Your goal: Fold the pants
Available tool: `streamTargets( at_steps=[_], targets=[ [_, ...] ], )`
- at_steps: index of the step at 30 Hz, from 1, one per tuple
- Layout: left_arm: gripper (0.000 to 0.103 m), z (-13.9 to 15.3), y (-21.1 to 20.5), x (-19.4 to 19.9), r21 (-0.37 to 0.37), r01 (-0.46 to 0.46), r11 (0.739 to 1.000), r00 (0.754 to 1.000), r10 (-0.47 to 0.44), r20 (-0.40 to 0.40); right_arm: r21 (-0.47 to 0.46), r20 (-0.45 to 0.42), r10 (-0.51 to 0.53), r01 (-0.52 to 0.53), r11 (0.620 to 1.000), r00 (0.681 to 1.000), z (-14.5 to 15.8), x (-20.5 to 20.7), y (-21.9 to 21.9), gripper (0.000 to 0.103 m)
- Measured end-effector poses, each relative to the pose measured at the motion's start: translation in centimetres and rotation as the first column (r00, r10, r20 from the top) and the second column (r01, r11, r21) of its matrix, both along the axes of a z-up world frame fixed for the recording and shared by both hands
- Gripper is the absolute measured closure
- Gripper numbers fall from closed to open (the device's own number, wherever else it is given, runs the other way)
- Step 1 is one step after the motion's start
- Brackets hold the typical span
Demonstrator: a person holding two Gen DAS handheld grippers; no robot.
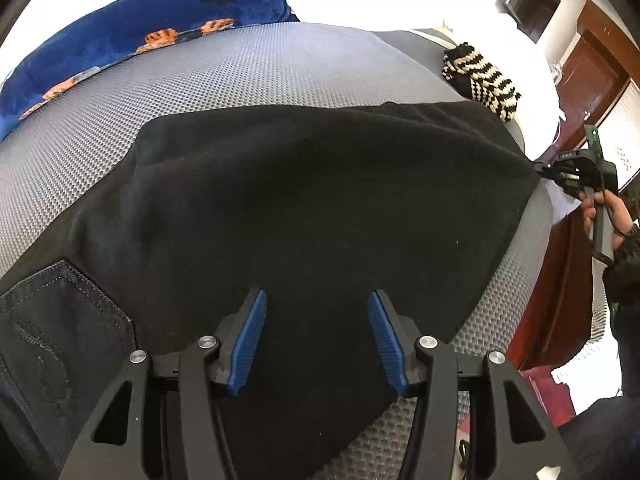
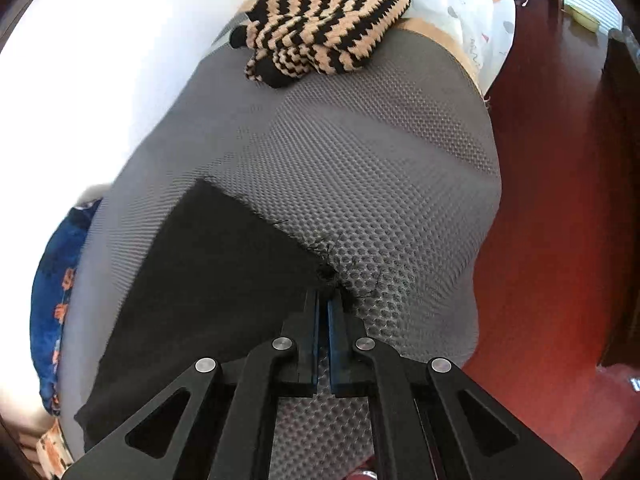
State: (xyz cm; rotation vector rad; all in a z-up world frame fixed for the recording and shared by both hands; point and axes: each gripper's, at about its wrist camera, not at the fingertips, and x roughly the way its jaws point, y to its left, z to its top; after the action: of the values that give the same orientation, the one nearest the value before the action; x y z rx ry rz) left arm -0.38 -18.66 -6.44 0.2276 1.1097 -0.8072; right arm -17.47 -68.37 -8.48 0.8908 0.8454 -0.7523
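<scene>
Black pants lie spread on a grey mesh mat. A stitched pocket shows at the lower left. My left gripper hovers over the cloth near its front edge, open, its blue pads apart with nothing pinched between them. At the far right a hand holds my right gripper at the pants' corner. In the right wrist view that gripper is shut on the frayed corner of the pants, low over the mat.
A black-and-tan striped knit lies at the mat's far end, also in the left wrist view. A blue patterned cloth borders the mat's far side. Red-brown floor and dark wooden furniture lie beyond the mat's edge.
</scene>
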Motion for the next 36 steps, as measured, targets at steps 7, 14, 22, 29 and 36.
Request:
streamTargets(
  at_steps=[7,14,22,29,36],
  targets=[
    [0.055,0.8,0.1,-0.3,-0.032,0.034,0.999,0.999,-0.035,-0.040,0.028,0.085,0.003,-0.005,1.000,0.996,2.0,-2.0,0.4,0.085],
    [0.054,1.8,-4.0,0.2,-0.069,0.115,0.991,0.993,-0.114,0.018,0.044,0.156,0.075,-0.082,0.996,0.985,2.5,-3.2,3.7,0.079],
    [0.054,-0.1,-5.2,-1.6,-0.045,0.145,0.988,0.989,-0.146,-0.010,-0.025,0.133,0.398,-0.398,0.917,0.908,3.7,5.9,10.6,0.079],
    [0.054,-0.3,-4.7,-2.7,-0.043,0.154,0.987,0.988,-0.154,0.003,-0.064,0.004,0.511,-0.509,0.858,0.860,2.6,13.9,12.6,0.079],
    [0.054,-0.3,-4.0,-2.0,-0.091,0.129,0.987,0.990,-0.133,-0.040,-0.105,-0.135,0.536,-0.550,0.828,0.833,0.5,18.6,12.2,0.079]
  ],
)
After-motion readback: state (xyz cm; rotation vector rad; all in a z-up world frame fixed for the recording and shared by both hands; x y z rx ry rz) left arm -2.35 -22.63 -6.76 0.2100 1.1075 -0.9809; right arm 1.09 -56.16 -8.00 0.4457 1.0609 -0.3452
